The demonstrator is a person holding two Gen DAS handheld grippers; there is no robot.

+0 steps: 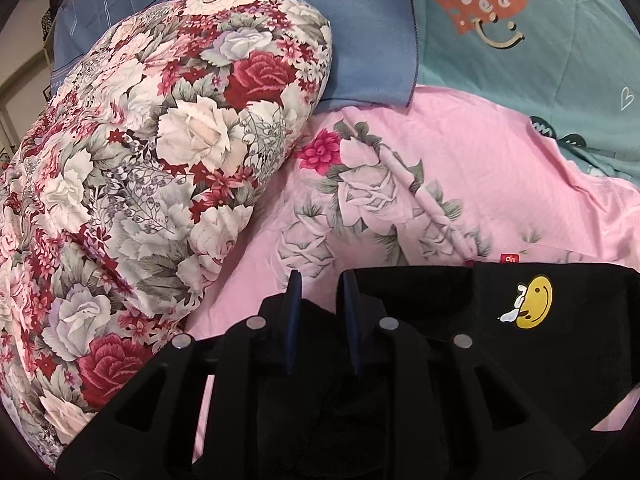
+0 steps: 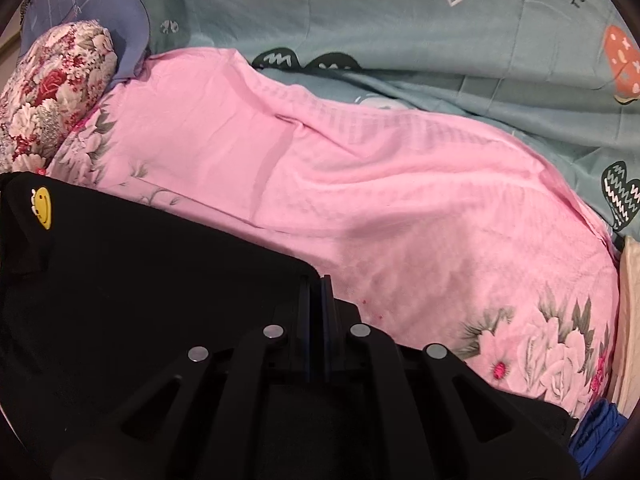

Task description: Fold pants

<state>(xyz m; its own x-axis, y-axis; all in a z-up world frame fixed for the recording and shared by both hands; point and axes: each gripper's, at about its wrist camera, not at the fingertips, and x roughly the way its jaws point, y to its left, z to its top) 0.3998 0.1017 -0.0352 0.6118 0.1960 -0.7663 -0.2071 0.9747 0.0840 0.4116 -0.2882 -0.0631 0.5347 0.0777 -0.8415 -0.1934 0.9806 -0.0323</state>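
Pants [image 1: 460,320]: black, with a yellow smiley patch [image 1: 534,302] and a small red tag [image 1: 511,258] at their far edge. They lie on the pink sheet [image 1: 460,168] at the near edge of the bed, spread between your two grippers.

Left gripper [image 1: 322,280]: your fingers stand slightly apart, with black cloth bunched between and below them. Whether the pads press on it, you cannot tell from this view.

Right gripper [image 2: 318,284]: your fingers are pressed together at a corner of the pants, pinching the cloth.

Floral pillow [image 1: 140,180]: at the left end of the bed, resting on the sheet.

Blue pillow [image 1: 360,32]: behind the floral one.

Teal quilt [image 2: 440,60]: printed with hearts, along the far side of the bed.

Blue cloth [image 2: 596,436]: at the right end, partly seen.
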